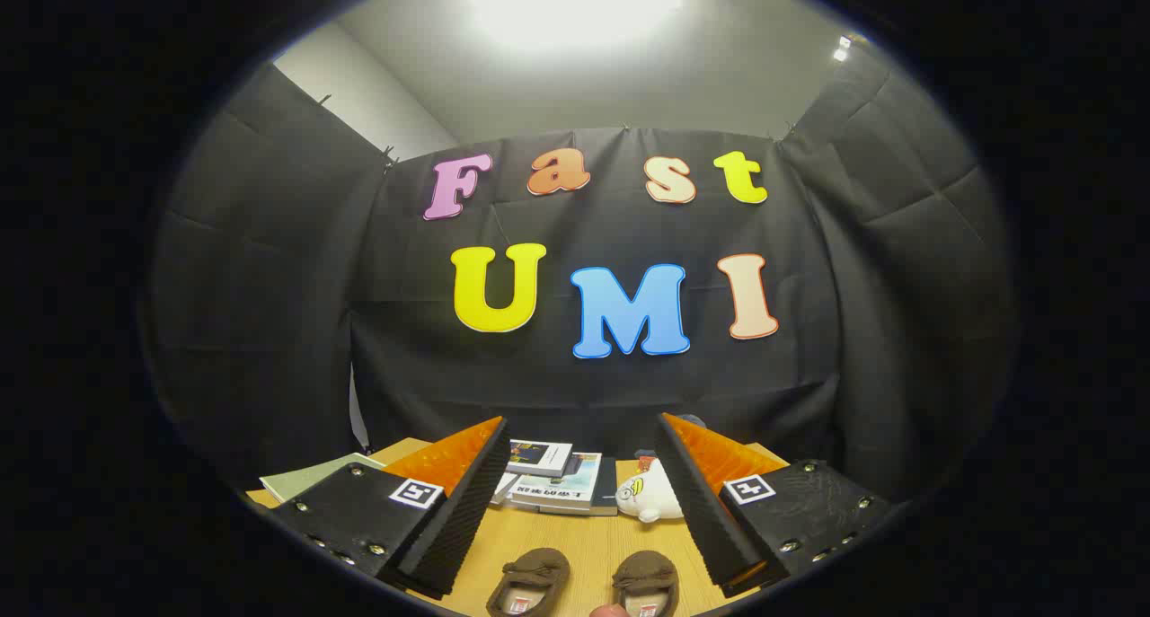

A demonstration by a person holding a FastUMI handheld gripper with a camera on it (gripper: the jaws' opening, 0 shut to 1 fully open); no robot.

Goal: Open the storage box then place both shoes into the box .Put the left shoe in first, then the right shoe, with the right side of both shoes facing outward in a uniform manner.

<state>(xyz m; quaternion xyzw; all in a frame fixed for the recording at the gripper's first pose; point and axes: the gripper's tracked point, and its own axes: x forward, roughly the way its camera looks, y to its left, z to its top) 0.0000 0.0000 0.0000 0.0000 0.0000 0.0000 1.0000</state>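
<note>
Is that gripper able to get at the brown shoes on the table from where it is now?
Probably yes. The gripper is open, and the two brown shoes lie side by side on the table between its fingers, with nothing in between.

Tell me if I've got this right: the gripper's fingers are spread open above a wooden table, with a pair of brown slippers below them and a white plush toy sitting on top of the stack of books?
Nearly. The gripper view shows the white plush toy sitting on the wooden table beside the stack of books, not on top of it. The rest holds: the gripper is open, and the brown slippers lie between its fingers.
</note>
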